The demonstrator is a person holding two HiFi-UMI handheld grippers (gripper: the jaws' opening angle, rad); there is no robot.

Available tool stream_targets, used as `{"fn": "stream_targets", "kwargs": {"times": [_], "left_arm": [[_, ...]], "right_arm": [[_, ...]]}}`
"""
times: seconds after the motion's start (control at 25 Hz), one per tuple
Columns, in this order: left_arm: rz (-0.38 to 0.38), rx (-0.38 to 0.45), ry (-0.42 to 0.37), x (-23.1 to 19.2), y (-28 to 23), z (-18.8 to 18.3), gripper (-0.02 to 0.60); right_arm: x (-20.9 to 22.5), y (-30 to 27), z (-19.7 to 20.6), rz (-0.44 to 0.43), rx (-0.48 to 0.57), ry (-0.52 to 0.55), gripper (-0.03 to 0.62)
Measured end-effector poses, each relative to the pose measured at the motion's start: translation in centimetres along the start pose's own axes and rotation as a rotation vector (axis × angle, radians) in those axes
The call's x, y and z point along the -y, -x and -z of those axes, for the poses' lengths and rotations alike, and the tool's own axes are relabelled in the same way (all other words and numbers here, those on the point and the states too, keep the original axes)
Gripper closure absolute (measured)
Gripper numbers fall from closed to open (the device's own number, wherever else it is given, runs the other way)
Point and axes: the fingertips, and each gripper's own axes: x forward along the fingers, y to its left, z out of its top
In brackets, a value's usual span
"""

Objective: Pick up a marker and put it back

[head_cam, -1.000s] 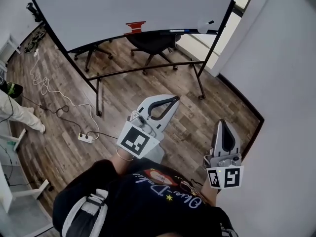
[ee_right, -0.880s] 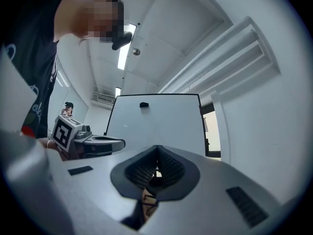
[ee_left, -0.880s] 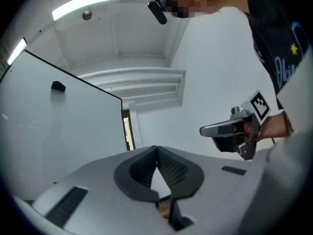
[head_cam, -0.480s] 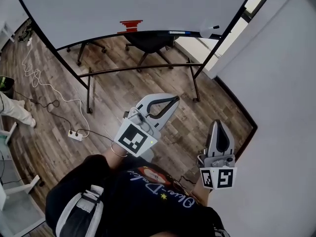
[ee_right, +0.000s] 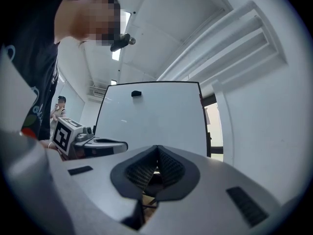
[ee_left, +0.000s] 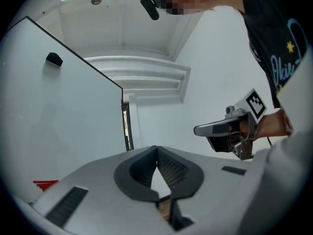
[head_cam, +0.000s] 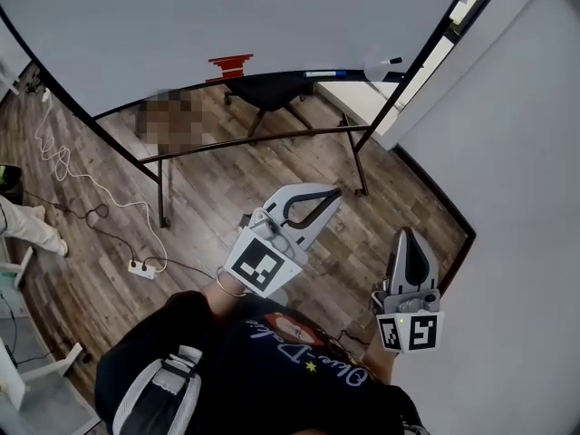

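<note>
Left gripper [head_cam: 331, 195] and right gripper [head_cam: 407, 234] — jaws together, empty

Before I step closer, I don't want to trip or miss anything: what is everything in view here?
whiteboard: one, white, black stand, ahead
red block: one, at the whiteboard's lower edge
marker: one, dark-capped, lower edge, right end
office chair: one, black, behind the whiteboard
power strip: one, white, wooden floor, left
cable: one, white, looping from it
another person's leg: one, pale trousers, far left
left tool: one, grey, shut, empty
right tool: one, grey, shut, empty
</note>
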Motion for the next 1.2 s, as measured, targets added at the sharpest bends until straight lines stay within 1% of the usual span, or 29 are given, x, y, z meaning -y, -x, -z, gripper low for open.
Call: {"fn": "stream_targets", "kwargs": {"times": [0.2,0.36,0.56,0.68,0.84,0.92,1.04,1.08,1.12,1.2], "left_arm": [[-0.008,0.021,0.002,-2.5,-0.6,0.2,0.578],[-0.027,0.054,0.021,-4.2,-1.0,0.1,0.578],[-0.032,0.04,0.038,-5.3,-1.2,0.6,0.578],[-0.03,0.031,0.025,-5.7,-1.0,0.7,0.578],[-0.038,0.041,0.03,-6.1,-1.2,0.8,0.578],[-0.061,0.041,0.051,-6.6,-1.3,0.8,0.578],[-0.115,0.019,0.116,-7.7,-2.1,1.4,0.578],[-0.127,0.013,0.113,-8.1,-2.6,1.6,0.578],[-0.136,0.012,0.094,-8.4,-3.1,1.7,0.578],[-0.152,0.012,0.035,-9.2,-4.2,1.8,0.578]], "right_arm": [[-0.3,-2.8,-0.6,-0.021,0.012,0.018,0.594],[0.3,-5.0,-0.8,-0.012,0.022,0.014,0.594],[0.2,-7.0,-0.7,-0.032,0.02,0.009,0.594],[0.0,-7.7,-0.5,-0.037,0.014,0.007,0.594],[0.4,-8.3,-0.6,-0.043,0.005,-0.003,0.594],[0.9,-8.9,-0.8,-0.054,-0.002,0.014,0.594],[2.6,-10.6,-1.1,-0.072,0.014,0.026,0.594],[3.2,-11.2,-1.0,-0.077,0.024,0.025,0.594],[3.9,-11.8,-0.9,-0.084,0.033,0.021,0.594],[5.2,-13.0,-0.5,-0.103,0.046,0.003,0.594]]}}
